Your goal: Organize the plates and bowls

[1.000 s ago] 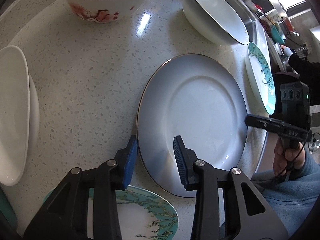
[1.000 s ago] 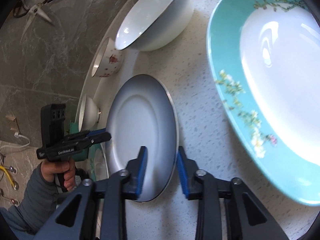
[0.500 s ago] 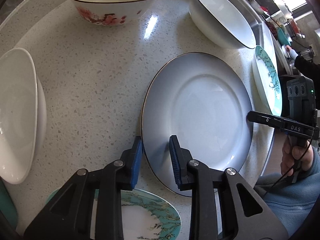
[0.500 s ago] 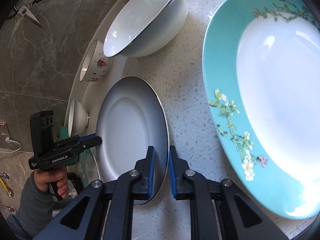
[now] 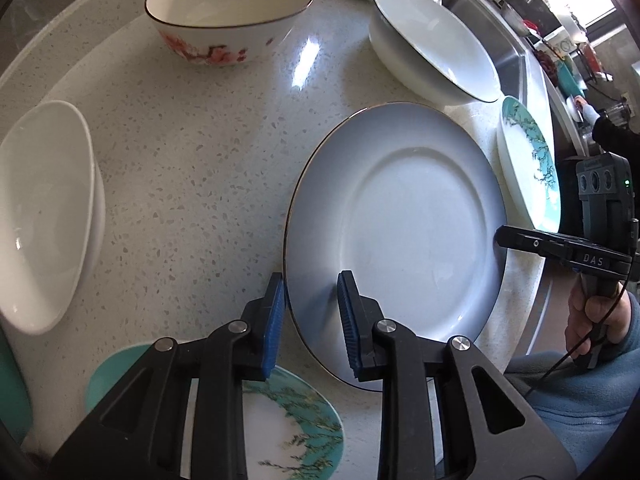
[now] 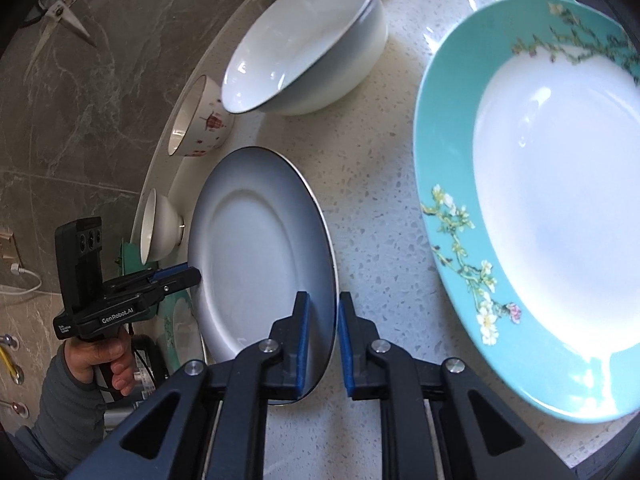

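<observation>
A blue-grey plate (image 5: 400, 220) with a thin dark rim lies on the speckled counter (image 5: 192, 152). My left gripper (image 5: 310, 292) is shut on its near-left rim, one blue pad above and one below the edge. In the right wrist view the same plate (image 6: 256, 260) has its opposite rim clamped by my right gripper (image 6: 322, 316). Each gripper shows in the other's view: the right gripper (image 5: 516, 238) at the plate's right edge, the left gripper (image 6: 176, 276) at its far edge.
A large teal flowered plate (image 6: 452, 160) lies right of the right gripper. A deep white bowl (image 5: 432, 40), a red-flowered bowl (image 5: 228, 20) and a small white bowl (image 5: 44, 208) ring the plate. A small teal plate (image 5: 288, 432) sits under the left gripper. A sink (image 5: 508, 52) lies beyond.
Both grippers' jaws have narrowed from apart to pinching the blue-grey plate's rim on opposite sides. Neither hand has travelled noticeably.
</observation>
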The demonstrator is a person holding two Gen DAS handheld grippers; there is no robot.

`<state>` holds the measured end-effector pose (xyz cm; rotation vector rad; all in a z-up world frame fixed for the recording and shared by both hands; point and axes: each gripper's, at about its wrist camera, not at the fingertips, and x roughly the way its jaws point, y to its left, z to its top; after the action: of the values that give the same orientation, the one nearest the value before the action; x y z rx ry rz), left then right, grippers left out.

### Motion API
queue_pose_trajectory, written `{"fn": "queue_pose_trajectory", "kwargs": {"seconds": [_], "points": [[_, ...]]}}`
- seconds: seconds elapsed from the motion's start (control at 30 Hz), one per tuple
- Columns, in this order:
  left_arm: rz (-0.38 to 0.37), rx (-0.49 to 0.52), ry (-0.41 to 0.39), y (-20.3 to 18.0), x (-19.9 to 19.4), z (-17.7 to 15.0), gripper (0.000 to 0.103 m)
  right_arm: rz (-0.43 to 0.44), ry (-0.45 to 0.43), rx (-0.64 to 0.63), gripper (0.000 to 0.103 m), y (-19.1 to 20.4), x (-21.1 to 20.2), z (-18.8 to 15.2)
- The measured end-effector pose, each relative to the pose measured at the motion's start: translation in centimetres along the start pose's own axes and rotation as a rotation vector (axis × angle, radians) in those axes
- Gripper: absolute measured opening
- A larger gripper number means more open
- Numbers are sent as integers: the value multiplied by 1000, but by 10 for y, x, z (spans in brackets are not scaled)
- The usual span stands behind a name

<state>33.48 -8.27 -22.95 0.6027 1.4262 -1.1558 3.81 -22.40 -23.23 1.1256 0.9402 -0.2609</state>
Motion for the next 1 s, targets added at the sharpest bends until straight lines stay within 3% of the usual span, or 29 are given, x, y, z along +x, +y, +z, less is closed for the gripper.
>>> {"fn": "queue_pose_trajectory", "kwargs": {"seconds": [0.43, 0.73, 1.0], "points": [[61, -119, -59, -49, -35, -50, 23, 43, 97, -85, 17, 4, -15, -6], [73, -317, -100, -94, -23, -125, 23, 38, 205, -219, 19, -13, -30, -13], [87, -482, -138, -104, -5, -176, 24, 11, 287, -345, 19, -5, -14, -16]]}}
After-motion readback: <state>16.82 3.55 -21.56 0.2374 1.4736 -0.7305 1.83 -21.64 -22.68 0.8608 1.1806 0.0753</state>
